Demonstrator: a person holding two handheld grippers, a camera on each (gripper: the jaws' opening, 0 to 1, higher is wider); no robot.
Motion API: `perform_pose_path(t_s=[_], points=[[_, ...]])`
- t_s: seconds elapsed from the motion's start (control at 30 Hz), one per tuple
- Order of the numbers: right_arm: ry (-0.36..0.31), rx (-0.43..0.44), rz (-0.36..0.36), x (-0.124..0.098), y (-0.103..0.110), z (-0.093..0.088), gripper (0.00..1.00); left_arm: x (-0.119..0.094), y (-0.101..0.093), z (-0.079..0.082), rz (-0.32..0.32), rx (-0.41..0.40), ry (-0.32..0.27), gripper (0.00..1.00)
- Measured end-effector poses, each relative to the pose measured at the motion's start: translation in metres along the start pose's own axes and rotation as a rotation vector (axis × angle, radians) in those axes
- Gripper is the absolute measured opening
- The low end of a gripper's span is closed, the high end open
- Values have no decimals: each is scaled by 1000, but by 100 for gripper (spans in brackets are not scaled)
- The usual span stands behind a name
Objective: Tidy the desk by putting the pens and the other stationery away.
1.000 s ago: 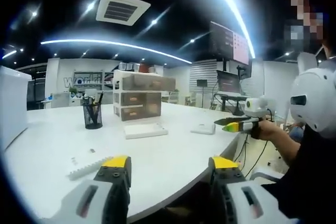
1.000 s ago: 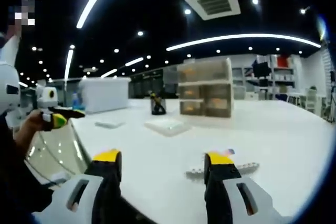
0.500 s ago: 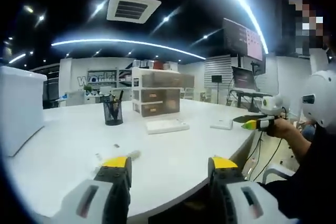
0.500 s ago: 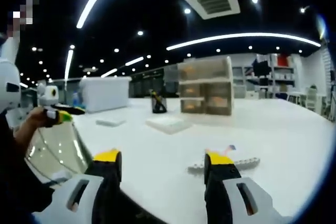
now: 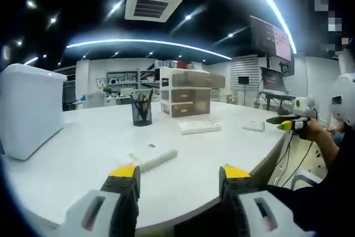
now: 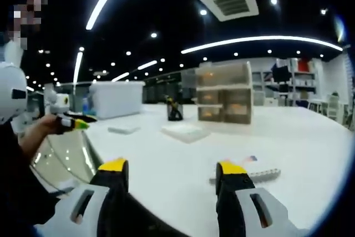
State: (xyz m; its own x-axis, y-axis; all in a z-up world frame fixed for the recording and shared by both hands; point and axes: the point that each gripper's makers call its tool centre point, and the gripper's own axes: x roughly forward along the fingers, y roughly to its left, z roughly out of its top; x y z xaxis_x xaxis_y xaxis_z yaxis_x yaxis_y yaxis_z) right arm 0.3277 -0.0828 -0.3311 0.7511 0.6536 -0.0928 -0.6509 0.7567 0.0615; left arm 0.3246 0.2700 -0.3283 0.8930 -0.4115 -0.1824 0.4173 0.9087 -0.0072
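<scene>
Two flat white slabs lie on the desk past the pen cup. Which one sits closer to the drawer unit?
The larger slab, right in front of the drawer unit. The smaller slab lies off toward the desk's edge.

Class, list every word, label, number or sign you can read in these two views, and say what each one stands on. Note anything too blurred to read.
"wor": only these first letters read, large grey lettering on the white back wall in the left gripper view; the black mesh pen cup hides the rest.
Dark wall screen with pinkish content: too blurred to read.
Translucent drawer unit: no readable label.
White flat box: no text visible.
</scene>
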Motion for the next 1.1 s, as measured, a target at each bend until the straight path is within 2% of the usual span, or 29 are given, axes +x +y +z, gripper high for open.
perform_pose_path(t_s=[0.07,0.27,0.5,0.63,0.77,1.1], points=[[3,0,7,0,2,-1,60,1,3,1,-1,-28,-14,57],[5,-2,13,-2,3,-1,60,6,12,-2,14,-45,-19,56],[-17,-1,3,-6,0,2,58,13,22,-6,26,-93,-33,47],[-22,0,1,-7,0,3,58,17,32,-3,56,-117,-66,39],[-22,-1,0,-8,1,3,58,21,38,-8,80,-117,-56,31],[-33,-7,-13,-9,-2,4,55,27,56,-15,136,-171,-58,24]])
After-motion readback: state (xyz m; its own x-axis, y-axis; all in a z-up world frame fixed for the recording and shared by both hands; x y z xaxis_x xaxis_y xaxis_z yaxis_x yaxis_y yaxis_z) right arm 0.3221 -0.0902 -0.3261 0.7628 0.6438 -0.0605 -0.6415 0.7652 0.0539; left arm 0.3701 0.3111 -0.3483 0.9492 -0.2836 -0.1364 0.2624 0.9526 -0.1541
